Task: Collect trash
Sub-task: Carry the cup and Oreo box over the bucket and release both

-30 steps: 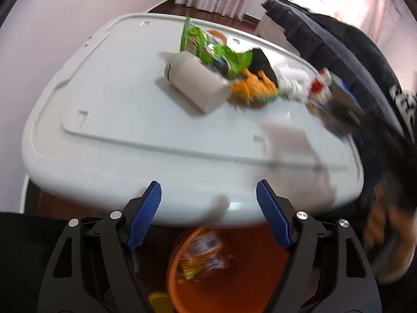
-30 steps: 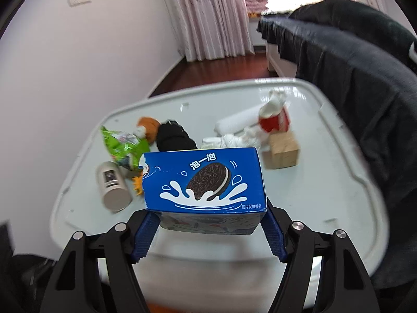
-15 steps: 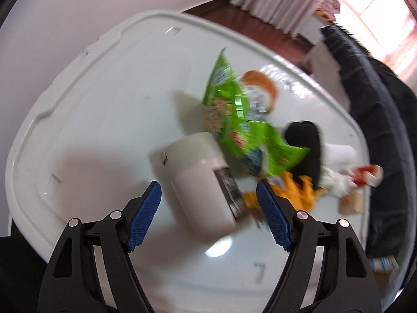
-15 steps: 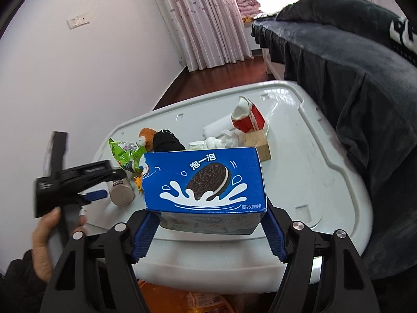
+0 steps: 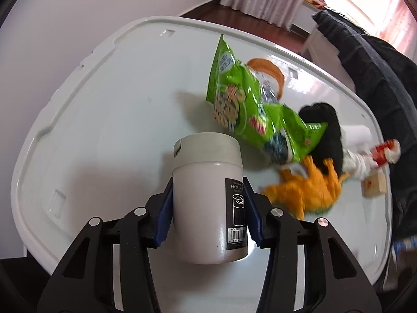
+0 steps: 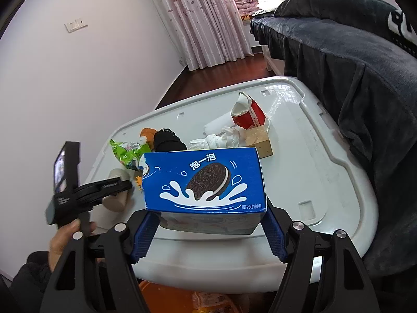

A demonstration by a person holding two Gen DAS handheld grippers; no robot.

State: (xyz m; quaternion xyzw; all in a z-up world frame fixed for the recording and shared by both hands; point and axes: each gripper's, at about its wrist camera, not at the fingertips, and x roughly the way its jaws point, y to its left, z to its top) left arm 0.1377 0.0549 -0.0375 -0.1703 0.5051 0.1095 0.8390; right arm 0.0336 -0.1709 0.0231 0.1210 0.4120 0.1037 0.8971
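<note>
Low centre of the left wrist view, the left gripper has just been closing and its fingers now clamp the canister, which lies on the worktop with its long axis along them, lid pointing away. The right gripper grips the box crosswise, at that view's bottom centre.

The blue cardboard cookie box reads "泡一泡" in white. The white plastic cylinder canister has a black label reading "HOLDER" above a barcode; smaller print is illegible.
</note>
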